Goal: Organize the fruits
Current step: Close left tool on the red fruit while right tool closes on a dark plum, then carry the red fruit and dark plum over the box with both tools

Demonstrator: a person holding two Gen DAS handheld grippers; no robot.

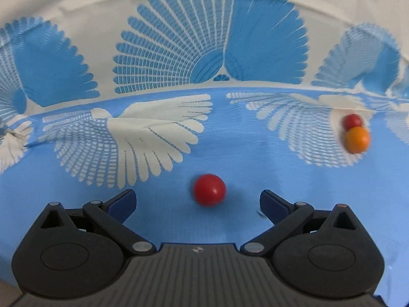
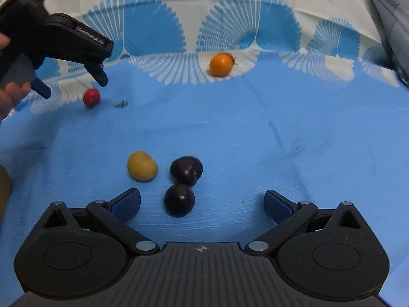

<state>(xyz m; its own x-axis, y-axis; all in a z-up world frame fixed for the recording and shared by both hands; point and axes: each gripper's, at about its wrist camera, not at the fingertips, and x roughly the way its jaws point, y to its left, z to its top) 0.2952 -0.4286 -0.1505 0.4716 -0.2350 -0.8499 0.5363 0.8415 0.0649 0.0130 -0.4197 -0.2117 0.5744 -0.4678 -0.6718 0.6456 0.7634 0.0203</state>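
Note:
In the left wrist view a small red fruit [image 1: 209,190] lies on the blue cloth just ahead of my open, empty left gripper [image 1: 198,202], between its fingertips' line. An orange fruit [image 1: 357,140] touches another red fruit [image 1: 352,121] far right. In the right wrist view my open, empty right gripper [image 2: 202,202] has a dark purple fruit [image 2: 179,200] between its fingers, a second purple fruit [image 2: 186,170] just beyond, and a yellow fruit [image 2: 142,165] to the left. The left gripper [image 2: 71,84] hovers above the red fruit [image 2: 91,97]. The orange fruit [image 2: 221,64] sits far back.
A blue and white patterned cloth [image 2: 281,133] covers the surface and rises up the back. A small green stem scrap [image 2: 121,104] lies near the red fruit. A grey fabric [image 2: 391,25] hangs at the far right. The person's hand [image 2: 10,97] holds the left gripper.

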